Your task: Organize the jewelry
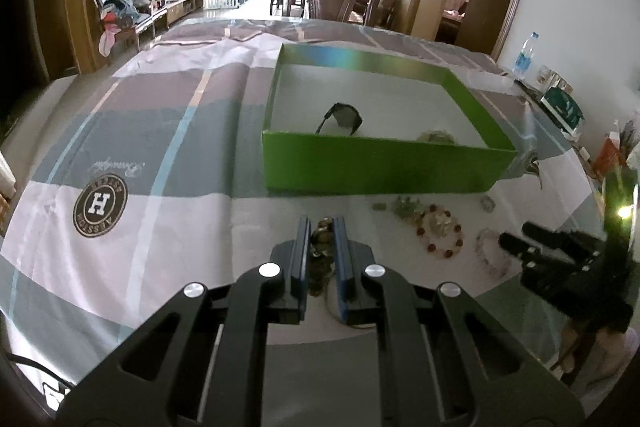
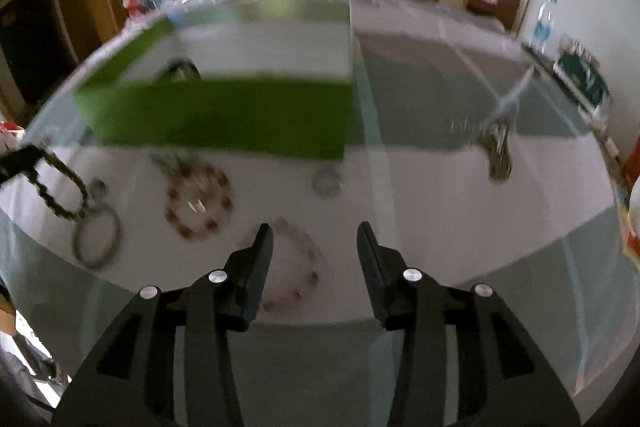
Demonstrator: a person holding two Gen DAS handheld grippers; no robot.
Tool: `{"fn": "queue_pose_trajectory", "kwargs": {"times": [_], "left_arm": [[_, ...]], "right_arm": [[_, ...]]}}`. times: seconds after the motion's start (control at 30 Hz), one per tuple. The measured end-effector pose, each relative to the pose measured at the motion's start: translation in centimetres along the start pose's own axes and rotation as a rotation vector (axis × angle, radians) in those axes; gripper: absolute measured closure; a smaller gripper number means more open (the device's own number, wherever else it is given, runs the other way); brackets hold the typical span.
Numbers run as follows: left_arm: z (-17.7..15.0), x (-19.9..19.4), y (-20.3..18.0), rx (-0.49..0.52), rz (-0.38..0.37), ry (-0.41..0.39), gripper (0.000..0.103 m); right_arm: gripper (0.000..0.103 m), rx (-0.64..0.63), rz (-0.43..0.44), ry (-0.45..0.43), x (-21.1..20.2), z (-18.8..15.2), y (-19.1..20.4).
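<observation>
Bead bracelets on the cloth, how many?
2. Red-and-pale bead bracelet in front of the green box; pale bead bracelet by the open right claw. Small sparkly piece near the box is too blurred to class; the box may hide more.

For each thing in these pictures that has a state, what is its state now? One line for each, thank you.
Left gripper: shut on dark chain bracelet.
Right gripper: open, empty, above pale beaded bracelet.
Green cardboard box: open, no lid.
Black sunglasses: inside the box.
Red-and-white beaded bracelet: lying on the table, outside the box.
</observation>
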State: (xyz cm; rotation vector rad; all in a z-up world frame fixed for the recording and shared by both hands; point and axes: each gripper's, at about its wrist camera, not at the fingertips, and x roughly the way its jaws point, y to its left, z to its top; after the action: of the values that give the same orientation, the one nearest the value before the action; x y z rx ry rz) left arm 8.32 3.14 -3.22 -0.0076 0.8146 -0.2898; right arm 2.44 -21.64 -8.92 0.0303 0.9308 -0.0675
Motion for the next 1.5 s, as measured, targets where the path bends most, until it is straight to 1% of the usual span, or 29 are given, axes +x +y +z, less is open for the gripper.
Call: {"fn": "queue_pose_trajectory", "kwargs": {"times": [0.03,0.07,0.1,0.13,0.17,0.3,0.47,0.6,0.7,0.8,0.93,1.07,1.13,1.27,1.3,1.33,1.37,1.4,1.43,1.47,1.5], "left_arm": [[-0.1,0.2,0.0,0.0,0.0,0.003,0.092],[-0.1,0.2,0.0,0.0,0.0,0.005,0.092],[-0.2,0.3,-0.1,0.001,0.0,0.006,0.092],[-0.2,0.4,-0.2,0.002,-0.001,0.006,0.092],[-0.2,0.4,-0.3,0.003,-0.002,0.007,0.092],[0.0,0.5,-0.5,0.009,-0.002,0.006,0.092],[1.2,-0.3,-1.1,0.028,-0.001,-0.021,0.092],[2.1,-1.1,-1.6,0.045,-0.005,-0.048,0.092],[3.1,-1.5,-1.9,0.057,-0.016,-0.06,0.092],[4.8,-1.4,-2.2,0.065,-0.027,-0.069,0.092],[8.1,-1.1,-3.0,0.089,-0.033,-0.101,0.092],[11.1,0.6,-3.6,0.1,-0.021,-0.107,0.091],[12.0,1.9,-3.5,0.088,-0.009,-0.098,0.091],[12.4,4.4,-3.4,0.073,-0.009,-0.073,0.091],[12.4,4.7,-3.5,0.07,-0.006,-0.075,0.089],[12.3,5.1,-3.5,0.065,0.003,-0.084,0.075],[12.1,5.3,-3.6,0.064,0.013,-0.084,0.067],[11.8,5.3,-3.7,0.068,0.018,-0.083,0.058],[11.5,5.2,-3.8,0.078,0.021,-0.084,0.058],[11.0,5.1,-4.0,0.093,0.025,-0.081,0.057],[10.5,4.8,-4.2,0.107,0.029,-0.073,0.057]], "right_arm": [[0.06,-0.002,0.006,0.013,0.3,-0.2,0.0],[0.064,-0.007,0.011,0.006,0.4,-0.4,0.1],[0.076,-0.013,0.018,0.006,0.4,-0.5,0.3],[0.085,-0.02,0.035,0.01,0.3,-0.6,0.5],[0.093,-0.023,0.033,0.012,0.2,-0.5,0.7],[0.095,-0.037,0.036,-0.015,-0.6,-0.5,1.2],[0.095,-0.068,0.044,-0.111,-4.0,1.2,2.1],[0.095,-0.092,0.046,-0.207,-7.1,2.9,2.6],[0.095,-0.106,0.047,-0.251,-8.2,4.4,2.6],[0.095,-0.121,0.025,-0.298,-9.2,6.3,2.9],[0.095,-0.134,0.014,-0.354,-9.6,9.3,3.3],[0.095,-0.125,0.013,-0.364,-8.3,11.8,3.4],[0.095,-0.121,0.034,-0.337,-6.6,12.8,3.6],[0.095,-0.118,0.055,-0.271,-3.1,13.6,4.2],[0.095,-0.117,0.051,-0.261,-2.6,13.7,4.4],[0.095,-0.114,0.041,-0.247,-2.1,13.6,4.5],[0.093,-0.107,0.029,-0.234,-1.9,13.5,4.4],[0.086,-0.099,0.03,-0.225,-1.8,13.1,4.2],[0.08,-0.092,0.042,-0.224,-2.1,12.7,3.9],[0.069,-0.084,0.045,-0.23,-2.6,12.1,3.4],[0.066,-0.079,0.041,-0.237,-3.0,11.6,3.2]]}}
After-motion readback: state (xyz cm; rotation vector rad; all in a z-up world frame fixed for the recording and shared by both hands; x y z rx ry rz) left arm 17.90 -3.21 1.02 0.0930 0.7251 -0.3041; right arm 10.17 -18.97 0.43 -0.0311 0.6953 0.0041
